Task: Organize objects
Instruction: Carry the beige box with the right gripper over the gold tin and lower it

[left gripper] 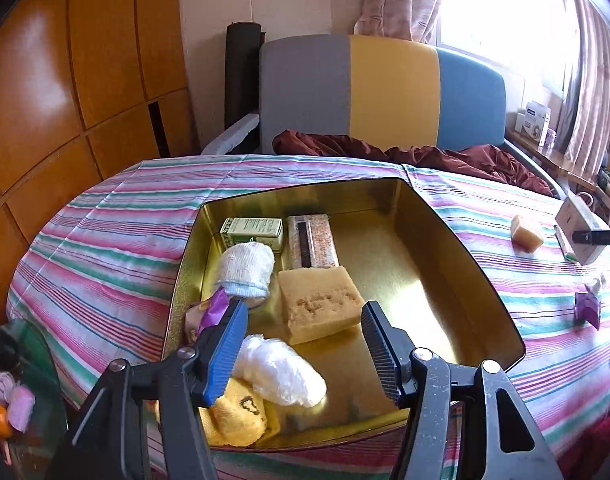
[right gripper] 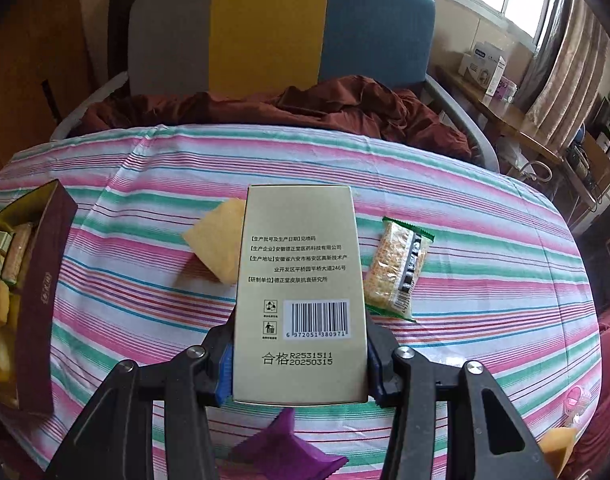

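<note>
Here the right claw is clamped on a beige carton printed with Chinese text and a barcode, held above the striped bedsheet; the carton hides most of a yellow sponge piece lying behind it, and the claw's pads are almost wholly covered by the carton's sides. A purple packet below the carton is cut off by the claw's frame, and another yellow piece at the lower right corner is only partly in view. A green-edged snack bar packet lies on the sheet just right of the carton. In the left wrist view the left claw hangs released over the gold tin tray, its jaws spread with nothing between them. The tray holds a green carton, a snack bar, a large yellow sponge, a rolled white sock, a white plastic wad, a yellow sock partly hidden by the left finger, and a purple wrapper whose print I cannot read. The surface is a bed, with a maroon blanket bunched before a grey, yellow and blue headboard; wooden wardrobe panels stand on the left, curtains and a glaring window on the right.
</note>
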Demonstrator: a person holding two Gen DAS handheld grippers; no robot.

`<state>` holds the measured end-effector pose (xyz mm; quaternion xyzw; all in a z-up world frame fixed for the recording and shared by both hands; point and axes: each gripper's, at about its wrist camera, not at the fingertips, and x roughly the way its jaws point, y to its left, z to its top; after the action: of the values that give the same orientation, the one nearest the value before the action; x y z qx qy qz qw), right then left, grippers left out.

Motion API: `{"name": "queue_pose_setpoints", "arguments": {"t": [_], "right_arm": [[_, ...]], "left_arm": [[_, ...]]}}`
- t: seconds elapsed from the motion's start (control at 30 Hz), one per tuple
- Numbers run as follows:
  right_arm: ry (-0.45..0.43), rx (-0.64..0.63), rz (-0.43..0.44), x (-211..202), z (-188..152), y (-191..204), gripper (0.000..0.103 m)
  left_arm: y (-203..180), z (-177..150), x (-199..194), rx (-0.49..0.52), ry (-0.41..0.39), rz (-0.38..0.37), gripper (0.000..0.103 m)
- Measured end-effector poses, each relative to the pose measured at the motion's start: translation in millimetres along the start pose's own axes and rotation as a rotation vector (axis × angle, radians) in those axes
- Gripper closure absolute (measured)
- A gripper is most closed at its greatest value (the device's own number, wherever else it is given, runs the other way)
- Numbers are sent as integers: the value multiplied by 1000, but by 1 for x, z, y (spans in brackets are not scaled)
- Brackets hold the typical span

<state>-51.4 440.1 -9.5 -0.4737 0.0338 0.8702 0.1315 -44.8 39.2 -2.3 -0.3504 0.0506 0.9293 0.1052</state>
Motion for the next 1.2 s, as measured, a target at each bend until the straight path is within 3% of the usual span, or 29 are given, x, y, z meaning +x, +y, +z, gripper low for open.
{"name": "queue_pose_setpoints", "arguments": {"t": [0.2, 0.4, 0.53, 0.67, 0.87, 1.0, 1.2], "right_arm": [[-53, -83, 134, -35, 10, 61, 54], [-70, -242, 310, -71, 5, 157, 54], [-21, -349, 399, -78, -8, 221, 54], [49, -397, 403, -62, -24, 266, 53], [184, -350, 345, -12, -36, 300, 53], [265, -317, 404, 3, -47, 308, 52], [260, -297, 512, -2, -58, 314, 52]], "left_arm": [[8, -4, 1, -16, 11, 6, 43], [18, -5, -2, -27, 15, 12, 43], [33, -3, -7, -38, 3, 38, 43], [52, -3, -12, -66, -5, 67, 43], [71, -5, -12, -117, -7, 81, 43], [74, -6, -10, -124, 0, 70, 43], [77, -8, -6, -139, 11, 70, 42]]}}
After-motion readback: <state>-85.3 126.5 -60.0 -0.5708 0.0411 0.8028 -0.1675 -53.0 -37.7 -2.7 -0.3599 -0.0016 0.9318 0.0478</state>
